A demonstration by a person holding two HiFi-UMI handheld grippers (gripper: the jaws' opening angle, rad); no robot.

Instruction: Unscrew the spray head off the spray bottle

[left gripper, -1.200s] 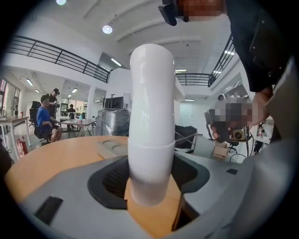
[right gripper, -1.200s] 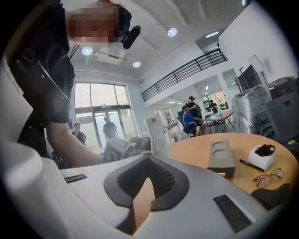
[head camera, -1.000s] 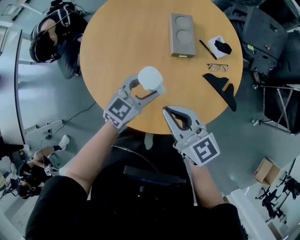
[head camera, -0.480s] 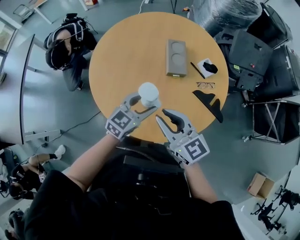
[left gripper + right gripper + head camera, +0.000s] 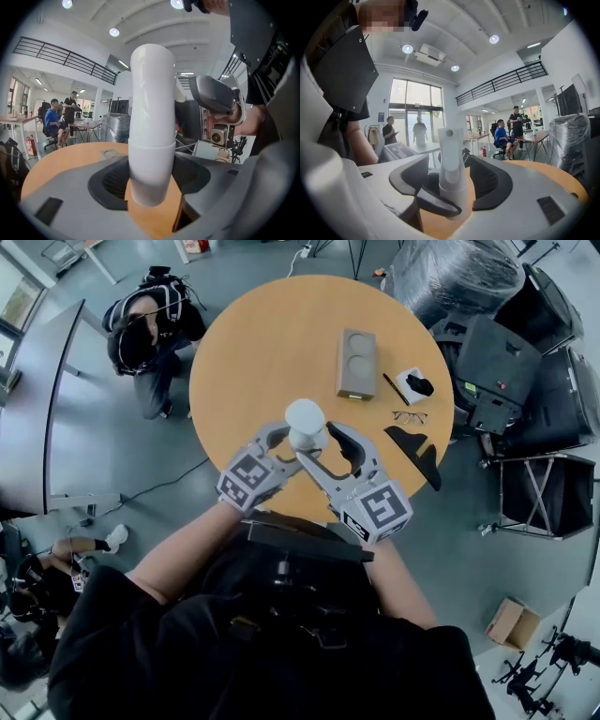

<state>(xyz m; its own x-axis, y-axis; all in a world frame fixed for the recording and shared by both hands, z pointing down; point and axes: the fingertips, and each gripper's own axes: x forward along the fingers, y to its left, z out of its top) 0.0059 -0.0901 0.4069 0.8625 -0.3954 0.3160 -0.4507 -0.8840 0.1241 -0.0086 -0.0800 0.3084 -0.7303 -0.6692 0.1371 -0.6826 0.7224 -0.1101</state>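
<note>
The left gripper is clamped on the body of the white cylindrical plastic spray bottle. It holds the bottle upright in the air above the near edge of the round wooden table. The right gripper has just been opening its jaws. They now stand wide on either side of the bottle's white spray head, with a small gap at each pad.

The tall, smooth white plastic spray bottle stands straight up in the air, above the near edge of the round wooden bench. The fingers of the left gripper squeeze its lower part. Its white spray head is still screwed on top.
</note>
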